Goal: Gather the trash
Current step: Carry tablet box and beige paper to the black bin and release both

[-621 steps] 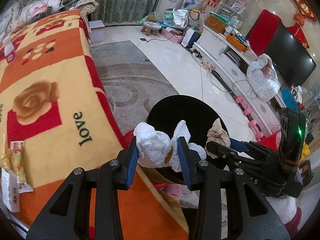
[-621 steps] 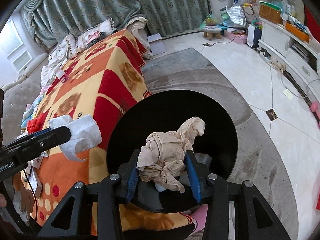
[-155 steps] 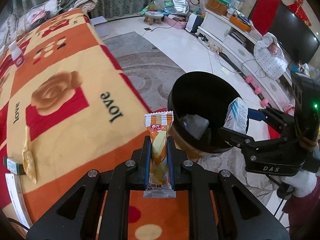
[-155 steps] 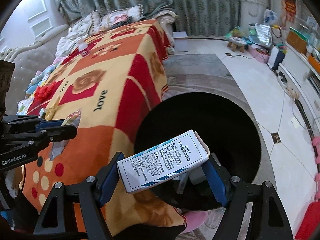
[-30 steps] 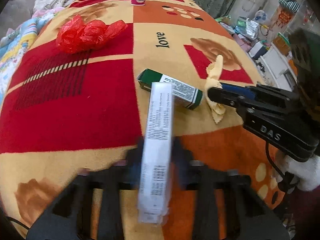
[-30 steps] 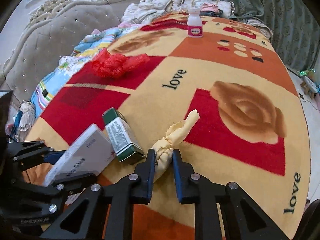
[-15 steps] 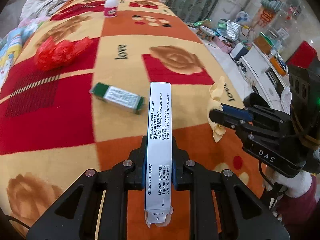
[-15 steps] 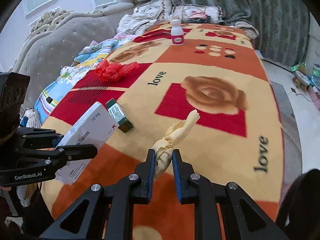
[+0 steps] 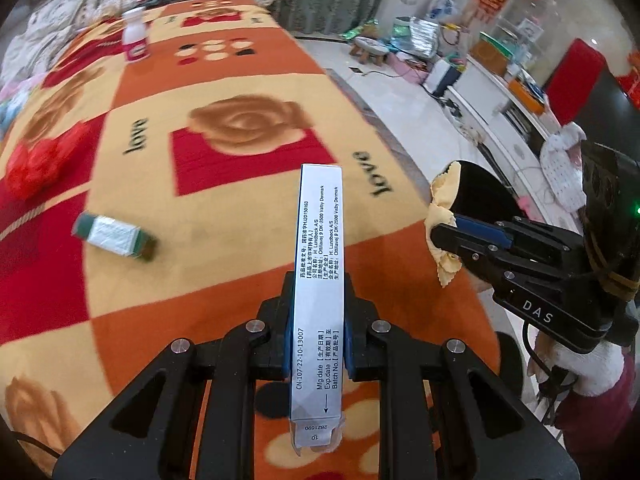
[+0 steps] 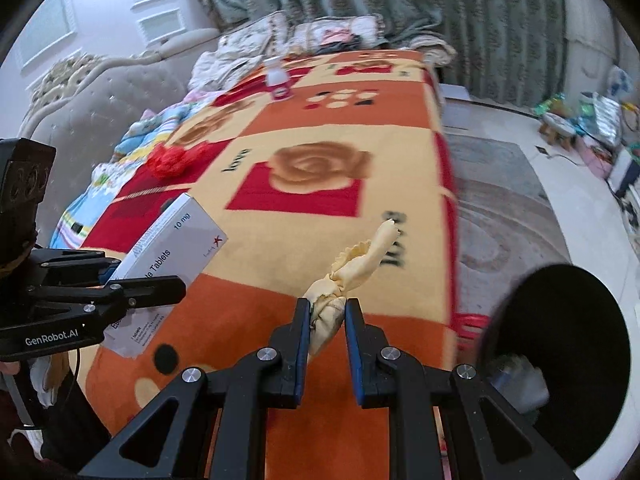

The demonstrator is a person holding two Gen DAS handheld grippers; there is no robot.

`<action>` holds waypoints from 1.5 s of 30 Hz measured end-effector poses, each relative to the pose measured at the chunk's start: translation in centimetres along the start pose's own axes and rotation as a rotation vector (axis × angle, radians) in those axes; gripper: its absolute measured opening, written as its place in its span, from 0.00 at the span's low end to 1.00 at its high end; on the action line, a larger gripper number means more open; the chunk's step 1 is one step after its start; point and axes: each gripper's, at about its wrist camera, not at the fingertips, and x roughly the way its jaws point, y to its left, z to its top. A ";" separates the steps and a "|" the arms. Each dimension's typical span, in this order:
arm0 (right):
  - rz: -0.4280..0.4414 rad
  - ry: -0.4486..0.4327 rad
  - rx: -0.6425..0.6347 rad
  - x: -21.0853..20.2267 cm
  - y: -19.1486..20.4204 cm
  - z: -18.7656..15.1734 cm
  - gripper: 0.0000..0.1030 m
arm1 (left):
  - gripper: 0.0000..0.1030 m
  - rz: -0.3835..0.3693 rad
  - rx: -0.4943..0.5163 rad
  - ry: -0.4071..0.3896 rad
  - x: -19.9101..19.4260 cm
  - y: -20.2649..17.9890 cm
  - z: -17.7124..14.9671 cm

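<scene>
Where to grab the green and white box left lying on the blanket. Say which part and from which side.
Take the green and white box across its two long sides, near the middle, coming down from above. It lies flat on the blanket with its long axis slanted, so turn the claw to straddle the narrow width. Nothing touches it, so the approach looks clear, though the frame is blurred.

blanket (image 9: 240, 240): small box (image 9: 114, 236) centre left, bottle (image 9: 135, 40) upper left | bin (image 10: 560, 344) lower right, beside the blanket's edge | crumpled bag (image 9: 44, 156) far left
</scene>
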 end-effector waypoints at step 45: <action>-0.215 -0.014 0.375 -6.6 -17.2 -6.5 0.33 | 0.52 -0.315 0.060 0.029 8.6 -15.2 8.8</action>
